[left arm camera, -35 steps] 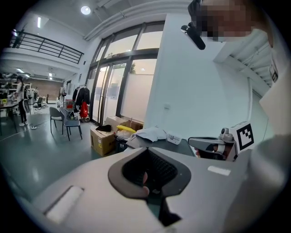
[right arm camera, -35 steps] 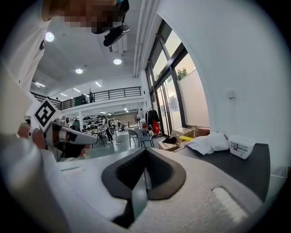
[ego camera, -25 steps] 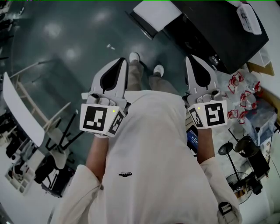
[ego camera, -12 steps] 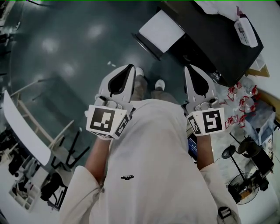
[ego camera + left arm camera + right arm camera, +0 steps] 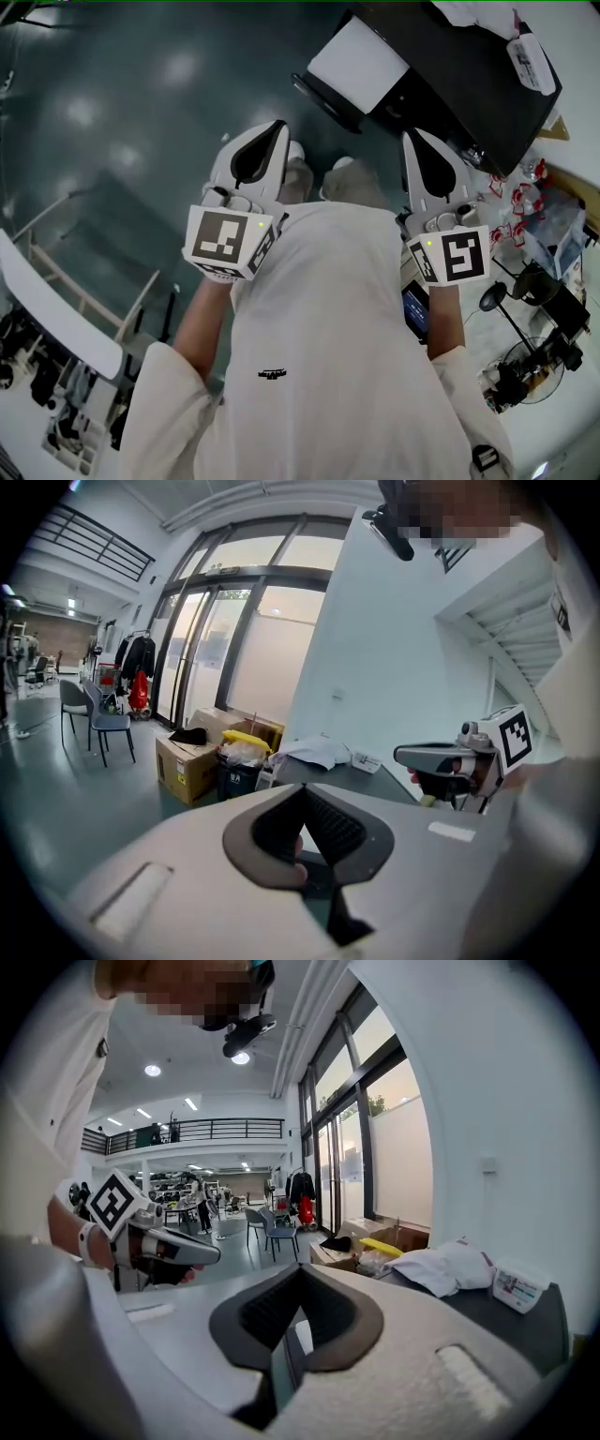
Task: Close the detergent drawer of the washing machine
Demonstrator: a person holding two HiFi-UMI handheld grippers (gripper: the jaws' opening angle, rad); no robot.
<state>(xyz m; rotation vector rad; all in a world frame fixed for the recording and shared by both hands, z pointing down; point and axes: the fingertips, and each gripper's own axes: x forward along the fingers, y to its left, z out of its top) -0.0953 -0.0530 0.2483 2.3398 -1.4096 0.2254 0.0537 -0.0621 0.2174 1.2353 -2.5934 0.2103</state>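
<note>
Since a second ago the black desk (image 5: 469, 84) and the white panel (image 5: 359, 66) at its near-left side have drawn closer in the head view, while you have kept both tongs raised before your chest. At the far left a long white board (image 5: 56, 314) runs slantwise over the dark, shiny floor (image 5: 122, 112). Your left tongs (image 5: 274, 133) point forward above the floor, their marker cube (image 5: 230, 242) turned up toward you; in the left gripper view the jaws meet at the tips, narrow, with nothing gripped between them. Beyond them that view shows a grey chair (image 5: 103, 722) and a cardboard box (image 5: 187, 766) in front of tall windows. Between the two tongs your white shoes (image 5: 294, 150) show just past the hem of your white shirt (image 5: 319, 319). Your right tongs (image 5: 411, 139) are held level with the left, well apart from them, and point at the near edge of the black desk without touching it; the right gripper view shows these jaws also drawn together and holding nothing. On the desk lie a white cloth (image 5: 473, 11) and a small labelled box (image 5: 530, 61). As for the detergent drawer, no view lets you pick it or the washing machine out with certainty; you cannot tell whether the white panel belongs to it. At the far right a clutter of red-and-clear items (image 5: 525, 202) lies beside the desk.
</note>
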